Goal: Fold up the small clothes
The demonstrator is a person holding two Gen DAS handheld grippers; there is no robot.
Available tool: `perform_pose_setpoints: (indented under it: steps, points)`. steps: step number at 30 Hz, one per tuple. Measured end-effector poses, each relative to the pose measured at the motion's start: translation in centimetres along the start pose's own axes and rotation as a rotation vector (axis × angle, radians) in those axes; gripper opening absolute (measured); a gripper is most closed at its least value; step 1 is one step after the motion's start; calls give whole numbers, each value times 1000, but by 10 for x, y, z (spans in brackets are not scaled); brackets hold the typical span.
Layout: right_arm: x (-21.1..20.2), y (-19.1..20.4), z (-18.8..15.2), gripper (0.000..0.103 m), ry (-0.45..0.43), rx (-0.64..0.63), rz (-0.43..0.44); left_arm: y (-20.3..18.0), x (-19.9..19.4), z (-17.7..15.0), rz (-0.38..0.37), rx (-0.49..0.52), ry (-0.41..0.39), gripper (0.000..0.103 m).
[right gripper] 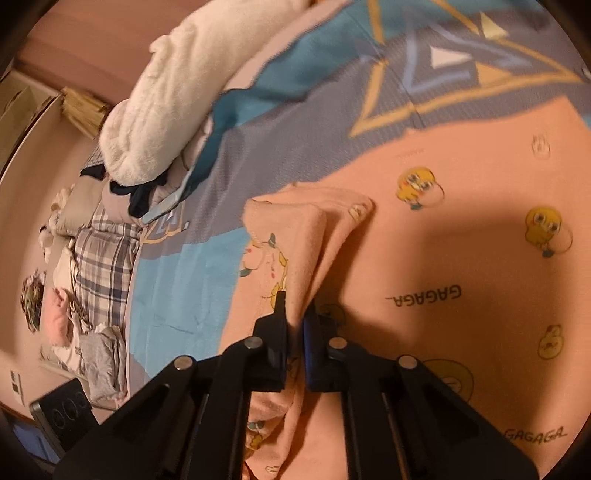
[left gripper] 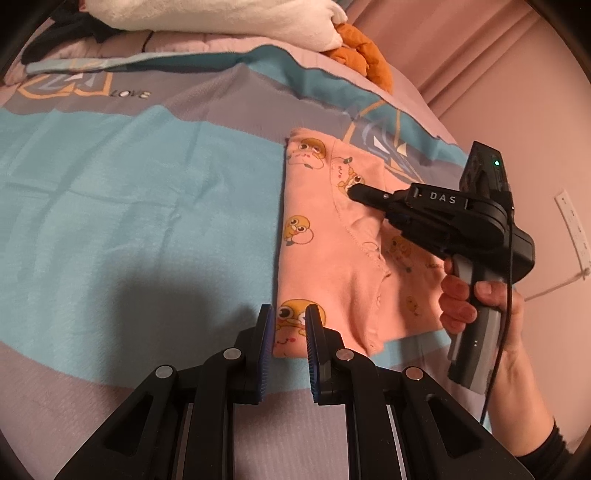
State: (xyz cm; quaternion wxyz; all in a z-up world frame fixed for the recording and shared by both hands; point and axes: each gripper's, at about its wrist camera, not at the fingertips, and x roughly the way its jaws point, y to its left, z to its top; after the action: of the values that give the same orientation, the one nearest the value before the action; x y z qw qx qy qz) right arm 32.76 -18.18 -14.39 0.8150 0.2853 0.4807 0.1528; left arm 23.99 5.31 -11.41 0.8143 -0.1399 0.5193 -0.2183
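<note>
A pink garment (left gripper: 325, 240) printed with yellow ducks lies folded on the bedspread (left gripper: 129, 203). In the left wrist view my left gripper (left gripper: 290, 321) sits at the garment's near left corner. Its jaws are narrow, and the cloth fills the gap between the pads. My right gripper (left gripper: 351, 192), held by a hand (left gripper: 461, 295), reaches to the garment's far end. In the right wrist view the right gripper (right gripper: 295, 306) is shut on a raised fold of the pink garment (right gripper: 443, 277), which bunches into a ridge (right gripper: 314, 229) ahead of the fingertips.
A white plush blanket (left gripper: 221, 18) and an orange cloth (left gripper: 362, 55) lie at the bed's far end. The right wrist view shows the white blanket (right gripper: 166, 103), plaid fabric (right gripper: 103, 266), a heap of grey clothes (right gripper: 99, 354) and a dark device (right gripper: 62, 410) at the left.
</note>
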Motion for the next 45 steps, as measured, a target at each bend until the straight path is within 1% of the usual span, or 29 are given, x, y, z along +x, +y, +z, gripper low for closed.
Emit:
perform_pose_setpoints:
  steps: [3,8,12,15,17,20,22,28,32,38,41,44,45]
  points:
    - [-6,5,2,7,-8,-16,10,0,-8,-3,11,-6,-12,12]
    - [-15,10,4,7,-2,-49,5,0,-15,-7,49,-22,-6,12]
    - [-26,10,6,7,-14,-65,6,-6,-15,-4,57,-24,-14,12]
    - [-42,8,9,7,-37,-79,4,-9,-11,-1,48,-46,-24,12]
    - [-51,5,11,7,-50,-81,-2,-12,-8,2,27,-66,-39,12]
    - [-67,-5,17,7,-63,-75,-42,-20,-3,5,-21,-86,-43,12]
    - [-76,-11,20,7,-63,-74,-70,-27,2,8,-33,-82,-40,12]
    - [-103,-34,30,7,-92,-45,-116,-54,17,17,-62,-36,-28,12]
    - [-113,-45,33,7,-97,-40,-144,-75,29,23,-64,7,-14,12]
    - [-121,-59,35,7,-99,-34,-191,-109,54,31,-58,88,12,12]
    - [-118,-69,32,7,-97,-32,-228,-123,70,35,-70,115,25,12]
    - [-115,-84,27,7,-87,-4,-213,-137,86,37,-81,156,45,12]
    - [-114,-88,25,8,-84,4,-188,-140,92,38,-78,168,55,12]
